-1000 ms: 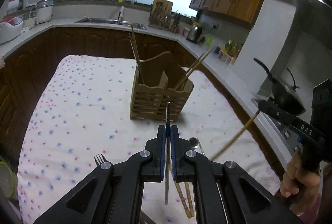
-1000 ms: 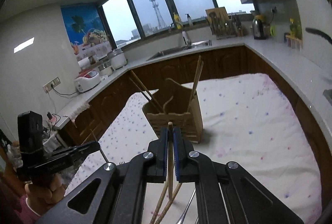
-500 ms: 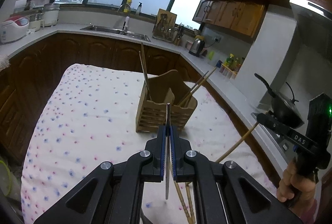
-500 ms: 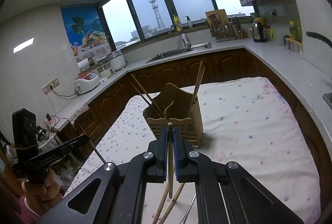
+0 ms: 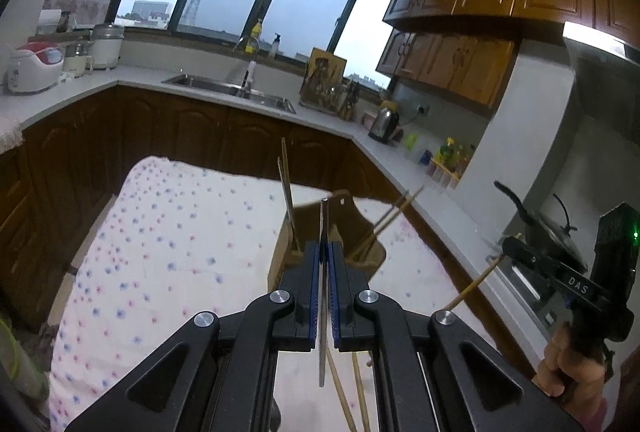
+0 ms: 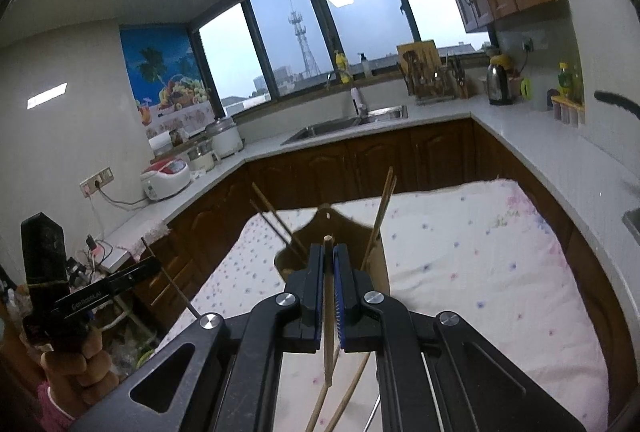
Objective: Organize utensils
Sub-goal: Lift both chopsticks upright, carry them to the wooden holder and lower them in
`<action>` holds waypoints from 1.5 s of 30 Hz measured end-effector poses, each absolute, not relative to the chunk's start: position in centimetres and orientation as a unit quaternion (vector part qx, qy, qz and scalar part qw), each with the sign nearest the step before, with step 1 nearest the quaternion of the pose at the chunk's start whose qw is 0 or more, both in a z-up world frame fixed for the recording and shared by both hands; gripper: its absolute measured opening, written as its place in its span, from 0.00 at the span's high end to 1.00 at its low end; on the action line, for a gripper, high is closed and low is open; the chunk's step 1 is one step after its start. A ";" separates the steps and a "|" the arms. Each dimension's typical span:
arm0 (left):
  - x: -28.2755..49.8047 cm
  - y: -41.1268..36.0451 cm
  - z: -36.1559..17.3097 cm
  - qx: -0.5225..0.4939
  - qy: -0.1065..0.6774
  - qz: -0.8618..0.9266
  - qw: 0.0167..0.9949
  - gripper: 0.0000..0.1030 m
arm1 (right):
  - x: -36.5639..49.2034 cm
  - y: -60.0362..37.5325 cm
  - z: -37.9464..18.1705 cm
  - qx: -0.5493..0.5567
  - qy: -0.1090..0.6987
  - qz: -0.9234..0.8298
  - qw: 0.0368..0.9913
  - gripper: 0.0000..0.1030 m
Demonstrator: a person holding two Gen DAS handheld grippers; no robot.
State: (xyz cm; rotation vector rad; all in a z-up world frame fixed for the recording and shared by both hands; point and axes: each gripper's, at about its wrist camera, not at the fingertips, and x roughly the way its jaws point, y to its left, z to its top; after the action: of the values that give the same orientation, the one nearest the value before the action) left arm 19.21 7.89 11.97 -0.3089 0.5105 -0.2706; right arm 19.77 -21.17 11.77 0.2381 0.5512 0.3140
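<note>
Left tool: pads pressed together on a thin metal utensil handle, held upright; its working end is hidden, so the type cannot be told.
Right tool: pads pinching a wooden chopstick, which stands upright between them.
Wooden utensil holder: stands on the desk ahead of both tools, partly hidden behind them.
Holder contents: chopsticks leaning out to both sides.
Loose chopsticks: lie on the cloth beneath the left tool.
Desk: covered with a white cloth dotted pink and blue.
Background: sink under the window; kettle on the counter.
</note>
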 end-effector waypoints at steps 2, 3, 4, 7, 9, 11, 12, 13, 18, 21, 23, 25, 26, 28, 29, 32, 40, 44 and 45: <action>19.7 8.2 12.5 -0.152 0.241 -0.130 0.950 0.98 | 20.4 -21.2 12.4 0.118 0.261 0.154 0.946 0.95; 19.9 8.3 12.7 -0.153 0.236 -0.129 0.951 0.98 | 20.7 -21.2 12.8 0.116 0.256 0.153 0.947 0.95; 20.2 8.5 12.9 -0.154 0.231 -0.128 0.952 0.98 | 21.0 -21.2 13.2 0.115 0.251 0.152 0.949 0.95; 21.3 8.9 13.8 -0.155 0.212 -0.125 0.957 0.98 | 22.3 -21.3 14.6 0.115 0.231 0.149 0.955 0.95; 22.3 8.9 14.4 -0.154 0.199 -0.124 0.960 0.98 | 23.2 -21.3 15.4 0.116 0.220 0.148 0.957 0.95; 23.3 8.9 14.6 -0.151 0.187 -0.122 0.963 0.98 | 24.1 -21.3 16.1 0.115 0.207 0.145 0.961 0.95; 23.9 8.8 14.6 -0.149 0.183 -0.119 0.965 0.98 | 24.5 -21.3 16.4 0.114 0.201 0.141 0.963 0.95; 24.5 8.8 14.6 -0.147 0.179 -0.117 0.966 0.98 | 25.0 -21.3 16.6 0.115 0.197 0.139 0.964 0.95; 27.7 8.4 13.7 -0.149 0.169 -0.111 0.968 0.98 | 27.6 -21.5 16.7 0.118 0.185 0.124 0.968 0.95; 29.8 8.0 12.4 -0.150 0.172 -0.104 0.968 0.98 | 28.8 -21.9 15.9 0.122 0.187 0.117 0.968 0.95; 30.7 7.6 11.5 -0.151 0.174 -0.103 0.968 0.98 | 29.6 -21.9 14.8 0.125 0.194 0.113 0.966 0.95; 31.7 7.2 10.9 -0.147 0.175 -0.092 0.969 0.98 | 30.0 -22.0 13.8 0.128 0.198 0.110 0.965 0.95; 32.3 7.0 10.2 -0.147 0.175 -0.089 0.970 0.98 | 30.2 -22.1 13.3 0.130 0.201 0.108 0.965 0.95; 33.3 6.6 8.9 -0.148 0.179 -0.076 0.970 0.98 | 30.7 -22.2 11.8 0.137 0.212 0.107 0.962 0.95; 33.6 6.4 8.5 -0.151 0.181 -0.075 0.969 0.98 | 30.8 -22.1 11.0 0.139 0.217 0.106 0.960 0.95; 34.6 5.4 6.7 -0.161 0.190 -0.072 0.966 0.98 | 31.2 -22.1 9.4 0.145 0.232 0.106 0.956 0.95; 36.9 3.5 3.6 -0.159 0.223 -0.078 0.958 0.98 | 32.0 -21.6 6.0 0.156 0.271 0.102 0.944 0.95; 37.6 4.0 3.2 -0.157 0.240 -0.082 0.954 0.98 | 32.2 -21.5 5.5 0.154 0.277 0.098 0.943 0.95; 37.8 3.9 3.1 -0.154 0.244 -0.082 0.954 0.97 | 32.2 -21.5 5.4 0.154 0.278 0.098 0.943 0.95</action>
State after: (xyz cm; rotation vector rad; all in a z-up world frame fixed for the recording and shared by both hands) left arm 37.80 3.94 3.11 -0.3121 0.4965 -0.1664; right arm 32.24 -21.48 5.45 0.3146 0.5671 0.1990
